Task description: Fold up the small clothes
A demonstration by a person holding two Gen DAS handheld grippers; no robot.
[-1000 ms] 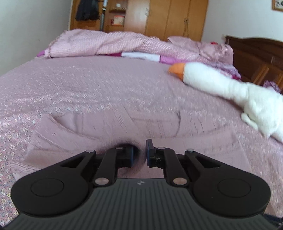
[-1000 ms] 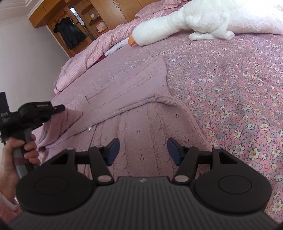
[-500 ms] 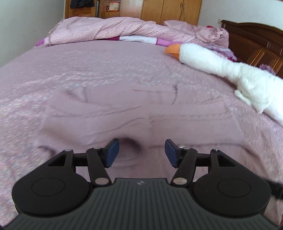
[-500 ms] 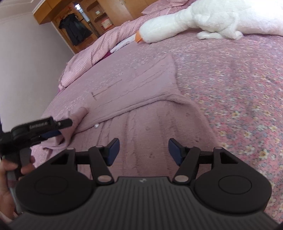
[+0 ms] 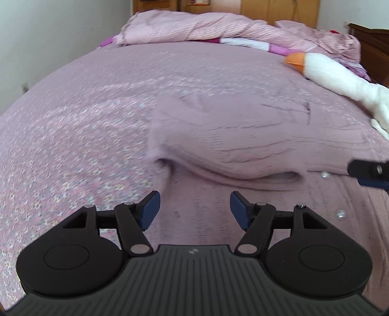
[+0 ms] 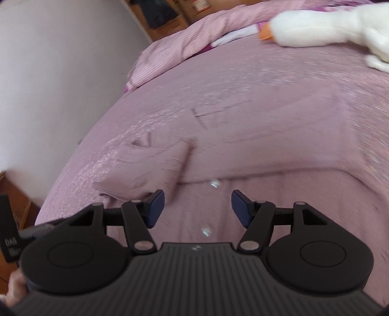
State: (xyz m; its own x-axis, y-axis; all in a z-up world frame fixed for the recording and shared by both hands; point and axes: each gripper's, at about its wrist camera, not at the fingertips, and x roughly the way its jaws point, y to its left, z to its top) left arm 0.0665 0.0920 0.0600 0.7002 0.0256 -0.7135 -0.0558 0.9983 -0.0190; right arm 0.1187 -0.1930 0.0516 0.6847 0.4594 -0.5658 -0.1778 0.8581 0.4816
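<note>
Bed [image 5: 73, 126] w/ pink floral cover; on it: mauve knit cardigan [image 5: 255, 136], white plush goose [image 5: 340, 77], bunched quilt [image 5: 194, 26].

Cardigan: mauve-pink cable-knit cardigan [image 5: 255, 136], one plain colour, ribbed lines in the knit, small clear shiny buttons [image 6: 214, 183].
Bedspread: pink bedspread [image 5: 73, 136] printed with small white and yellow flowers, reaching the bed's left edge.
Quilt: pale pink quilt [image 5: 194, 29] with fine white stripes, a magenta and white band along it, at the bed's far edge.
Toy: white plush goose toy [image 5: 340, 77] with an orange beak, at the bed's right edge.
Left tongs [image 5: 194, 209]: black arms, dark blue pads.
Right tongs [image 6: 197, 206]: black arms, dark blue pads.
Wardrobe: orange-brown wooden wardrobe [image 5: 279, 9].
Wall: plain white wall [image 5: 60, 36].
</note>
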